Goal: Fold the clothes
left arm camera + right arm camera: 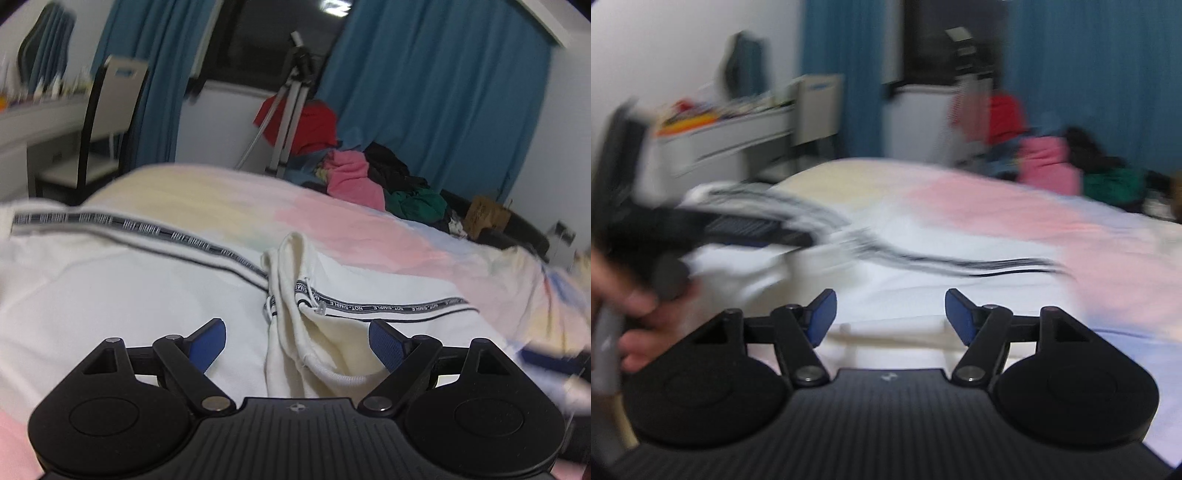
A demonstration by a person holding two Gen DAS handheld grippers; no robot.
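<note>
A white garment (110,288) with a black lettered stripe (388,306) lies spread on the bed. Its cream hood and drawstring (317,354) bunch in the middle. My left gripper (297,341) is open just above the garment, with the bunched hood between its blue fingers (208,343). My right gripper (890,314) is open and empty over the white garment (908,280) near its front edge. The right wrist view is blurred; the left gripper body (713,229) and the hand holding it show at its left.
The bed has a pastel pink, yellow and blue sheet (369,225). A pile of red, pink, black and green clothes (369,173) lies at the far side. A tripod (291,107), a chair (110,122), a desk and blue curtains stand behind.
</note>
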